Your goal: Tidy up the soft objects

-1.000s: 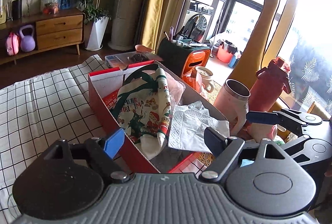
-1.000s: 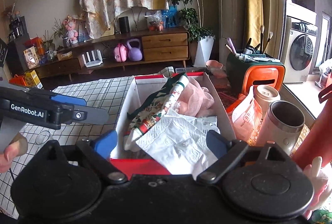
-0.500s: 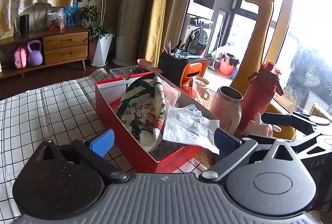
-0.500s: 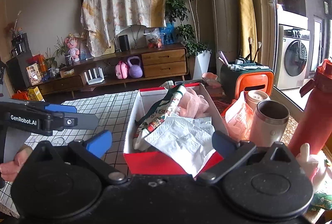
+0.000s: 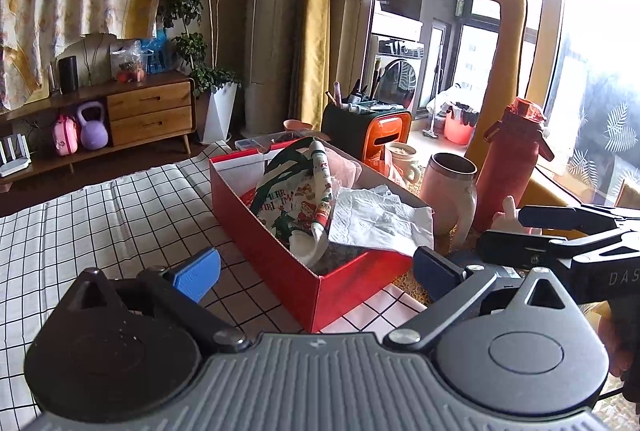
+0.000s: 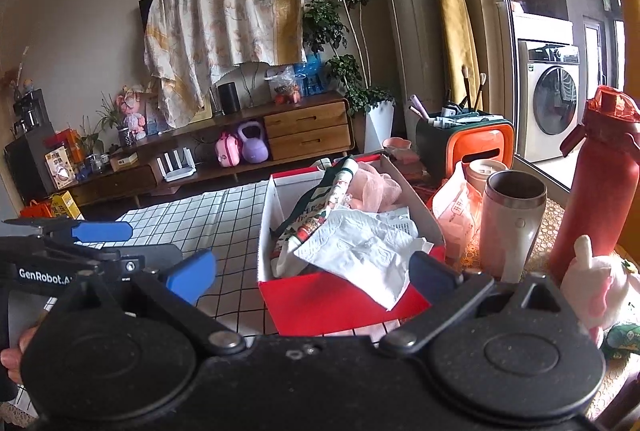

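Observation:
A red cardboard box (image 5: 280, 271) stands on the checked tablecloth. It holds a Christmas-print cloth (image 5: 296, 203), a white cloth (image 5: 376, 219) and a pink fabric (image 5: 344, 167) at the back. The white cloth (image 6: 360, 247) hangs a little over the box's near wall (image 6: 340, 303). My left gripper (image 5: 316, 271) is open and empty, short of the box's near corner. My right gripper (image 6: 312, 275) is also open and empty, just in front of the box. A pink-and-white plush toy (image 6: 600, 287) lies to the right of the box.
Right of the box stand a pale tumbler (image 6: 512, 227), a red bottle (image 6: 596, 191) and a pink plastic bag (image 6: 456, 207). An orange-and-green organizer (image 6: 472, 147) sits behind them. The checked tablecloth (image 5: 100, 223) stretches left of the box. A tall yellow giraffe (image 5: 500, 51) stands by the window.
Both grippers have drawn back from the box, which now looks smaller and farther off. Their jaws have spread wider. The cloths in the box lie as before.

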